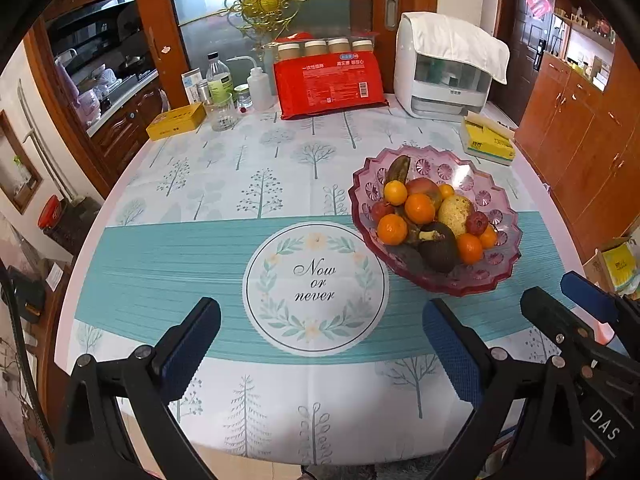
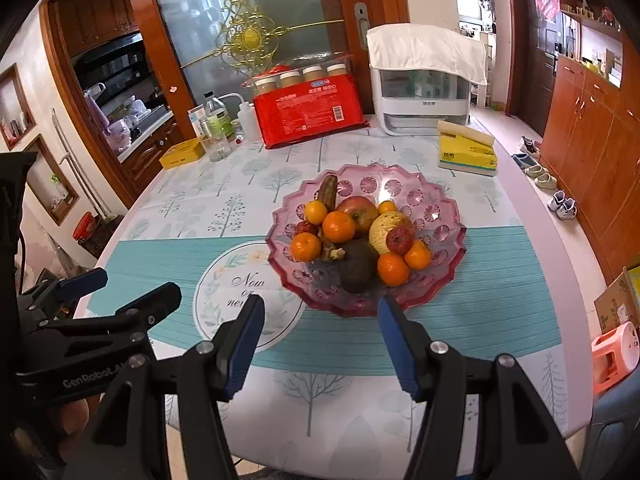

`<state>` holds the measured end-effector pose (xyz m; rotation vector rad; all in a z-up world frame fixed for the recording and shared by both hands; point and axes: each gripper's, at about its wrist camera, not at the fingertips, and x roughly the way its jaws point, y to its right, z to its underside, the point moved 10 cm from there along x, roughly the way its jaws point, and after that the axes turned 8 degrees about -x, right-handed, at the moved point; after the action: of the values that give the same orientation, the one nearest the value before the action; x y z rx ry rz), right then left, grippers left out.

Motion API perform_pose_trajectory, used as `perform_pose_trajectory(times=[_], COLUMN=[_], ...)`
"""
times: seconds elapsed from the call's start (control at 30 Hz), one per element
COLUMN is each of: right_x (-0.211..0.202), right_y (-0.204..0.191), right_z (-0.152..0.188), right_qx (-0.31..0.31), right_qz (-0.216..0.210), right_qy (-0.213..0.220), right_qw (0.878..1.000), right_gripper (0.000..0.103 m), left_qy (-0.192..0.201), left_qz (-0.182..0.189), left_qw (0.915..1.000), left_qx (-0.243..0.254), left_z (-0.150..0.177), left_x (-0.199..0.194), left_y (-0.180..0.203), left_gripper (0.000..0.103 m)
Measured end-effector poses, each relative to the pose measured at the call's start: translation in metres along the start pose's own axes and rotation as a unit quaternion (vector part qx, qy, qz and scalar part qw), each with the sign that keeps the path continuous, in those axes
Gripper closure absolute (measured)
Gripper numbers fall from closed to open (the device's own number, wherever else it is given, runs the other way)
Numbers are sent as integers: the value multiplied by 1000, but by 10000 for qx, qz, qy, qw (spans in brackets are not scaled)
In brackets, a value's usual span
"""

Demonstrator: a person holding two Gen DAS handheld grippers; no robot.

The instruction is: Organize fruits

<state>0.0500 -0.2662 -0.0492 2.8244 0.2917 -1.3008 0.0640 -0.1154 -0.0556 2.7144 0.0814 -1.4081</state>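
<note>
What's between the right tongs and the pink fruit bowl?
Nothing but tablecloth. In the right wrist view, the right tongs hang open just short of the pink fruit bowl, with only a strip of teal cloth between them.

Desk [image 2: 532, 248] covered by a cloth [image 2: 280, 392] printed with pale trees, crossed by a teal band [image 2: 500, 300] bearing a round emblem reading "Now or never" [image 1: 316, 284]; a scalloped pink glass bowl [image 2: 440, 280] heaped with fruit rests on the band, just beside the emblem and overlapping its edge. Along the far edge stand a yellow tin [image 2: 182, 154], a cluster of bottles and a glass jar [image 2: 216, 146], a red pack [image 2: 312, 118] leaning upright, and a white appliance [image 2: 420, 116] draped with a white towel [image 2: 424, 50]; a yellow box [image 2: 466, 156] lies near the appliance, well apart from the bowl.
</note>
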Motion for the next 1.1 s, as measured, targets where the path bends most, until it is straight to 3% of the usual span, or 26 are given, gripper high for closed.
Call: perform_pose_trajectory(times=[1.1], right_x=[-10], right_y=[-23], right_z=[4], right_qx=[-44], right_qz=[76], right_qy=[14], right_qw=[10000], right_gripper=[43], left_qy=[-98], left_qz=[-1], left_qw=[9999], left_qx=[29], left_z=[12], left_x=[-7], left_y=[-16], left_gripper=[3])
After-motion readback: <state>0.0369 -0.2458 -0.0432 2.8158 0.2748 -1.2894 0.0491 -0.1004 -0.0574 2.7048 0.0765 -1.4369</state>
